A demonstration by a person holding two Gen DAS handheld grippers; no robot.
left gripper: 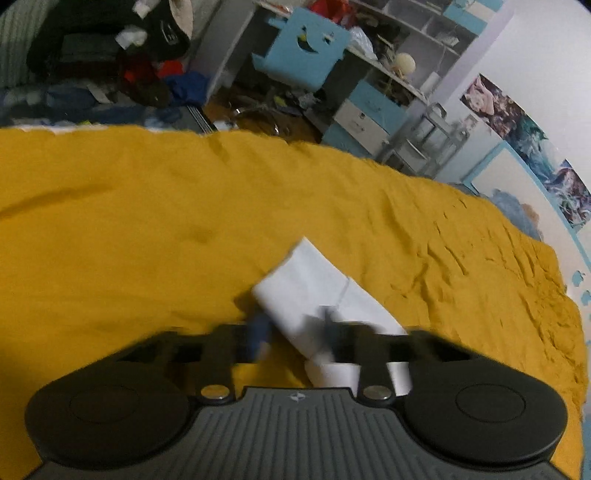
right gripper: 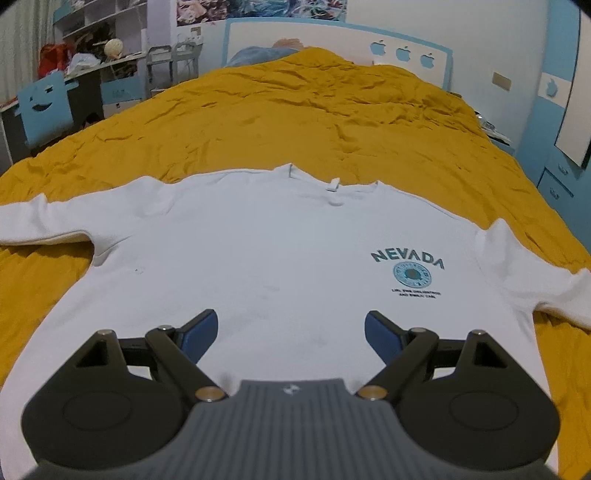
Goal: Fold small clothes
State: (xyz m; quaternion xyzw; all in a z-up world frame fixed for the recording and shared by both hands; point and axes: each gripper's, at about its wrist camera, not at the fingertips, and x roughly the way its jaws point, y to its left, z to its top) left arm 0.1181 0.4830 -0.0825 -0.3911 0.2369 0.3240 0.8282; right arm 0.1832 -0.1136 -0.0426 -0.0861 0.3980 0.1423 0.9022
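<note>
A white sweatshirt (right gripper: 258, 251) with a teal NEVADA print (right gripper: 408, 260) lies flat, front up, on the yellow bedspread (right gripper: 295, 110), collar at the far side and sleeves spread left and right. My right gripper (right gripper: 291, 334) is open and empty over the shirt's lower body. In the left wrist view, my left gripper (left gripper: 295, 332) is blurred by motion, its jaws partly apart around the end of a white sleeve (left gripper: 314, 284) on the bedspread (left gripper: 147, 221). Whether the fingers grip the sleeve is not clear.
A desk with shelves (left gripper: 388, 55), a blue chair with a face cutout (left gripper: 303, 44) and a pile of clothes (left gripper: 110, 55) stand beyond the bed's edge. The headboard (right gripper: 332, 33) and a blue cabinet (right gripper: 561, 177) lie past the bed's far and right sides.
</note>
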